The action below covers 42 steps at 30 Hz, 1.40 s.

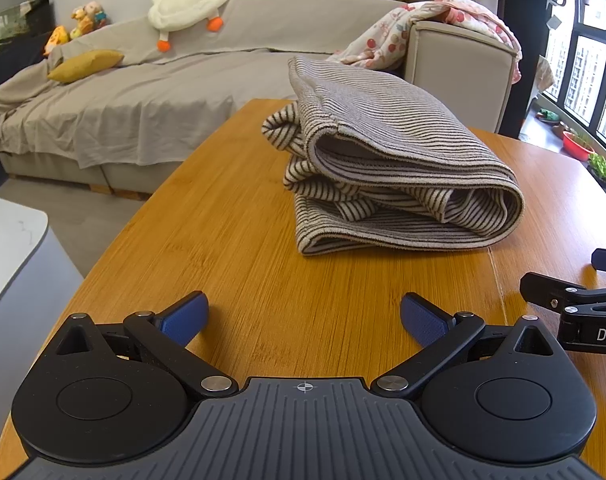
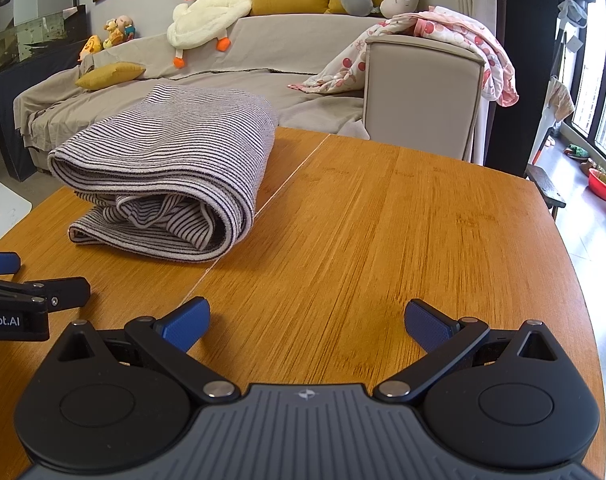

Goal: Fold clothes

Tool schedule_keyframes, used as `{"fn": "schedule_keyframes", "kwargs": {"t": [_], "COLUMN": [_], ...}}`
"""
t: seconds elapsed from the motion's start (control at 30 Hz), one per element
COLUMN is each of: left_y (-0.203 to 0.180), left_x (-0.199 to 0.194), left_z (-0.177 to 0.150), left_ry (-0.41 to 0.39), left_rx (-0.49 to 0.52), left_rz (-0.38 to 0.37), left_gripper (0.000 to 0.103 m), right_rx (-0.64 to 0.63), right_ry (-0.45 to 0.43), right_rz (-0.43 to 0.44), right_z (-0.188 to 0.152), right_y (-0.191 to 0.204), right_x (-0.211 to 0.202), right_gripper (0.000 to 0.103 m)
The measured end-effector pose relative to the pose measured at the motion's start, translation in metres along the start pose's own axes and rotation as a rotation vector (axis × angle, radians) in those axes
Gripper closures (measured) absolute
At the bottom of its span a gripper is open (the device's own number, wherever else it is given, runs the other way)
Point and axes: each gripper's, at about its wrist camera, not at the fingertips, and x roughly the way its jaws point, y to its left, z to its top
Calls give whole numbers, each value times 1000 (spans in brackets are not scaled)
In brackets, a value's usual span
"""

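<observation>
Striped grey-and-cream knit garment [image 1: 387,160] lies folded, centre-right in the left view, on the bamboo-topped wooden table [image 1: 231,240]. Left gripper [image 1: 303,320] and right gripper [image 2: 307,322] stand apart, empty. I judge folding nearly complete; I would square loose inner layers gently.

A white plush duck [image 2: 207,8] lies on the grey-covered sofa [image 2: 263,52] beyond the brown wooden table [image 2: 403,220].
</observation>
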Motion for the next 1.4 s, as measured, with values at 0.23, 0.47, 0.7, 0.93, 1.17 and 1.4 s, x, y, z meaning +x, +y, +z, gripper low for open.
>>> {"fn": "schedule_keyframes", "kwargs": {"t": [0.23,0.47,0.7,0.93,1.17,1.4], "left_y": [0,0,-1,-2,-3,-3], "left_x": [1,0,-1,-3,-4,-4], "left_z": [-1,-1,-1,-2,-2,-2], "left_ry": [-4,-7,-7,-7,-7,-8], "left_rx": [-3,-7,-10,-15,-17,-18], "left_rz": [3,3,7,15,19,19], "left_gripper": [0,0,0,0,0,0], "right_rx": [0,0,-3,-7,-5,-5], "right_ry": [-1,-1,-1,-1,-1,-1], "right_rz": [0,0,4,8,6,6], "right_z": [0,-1,0,1,0,0], "right_y": [0,1,0,1,1,1], "right_x": [0,0,1,2,2,2], "right_gripper": [0,0,0,0,0,0]}}
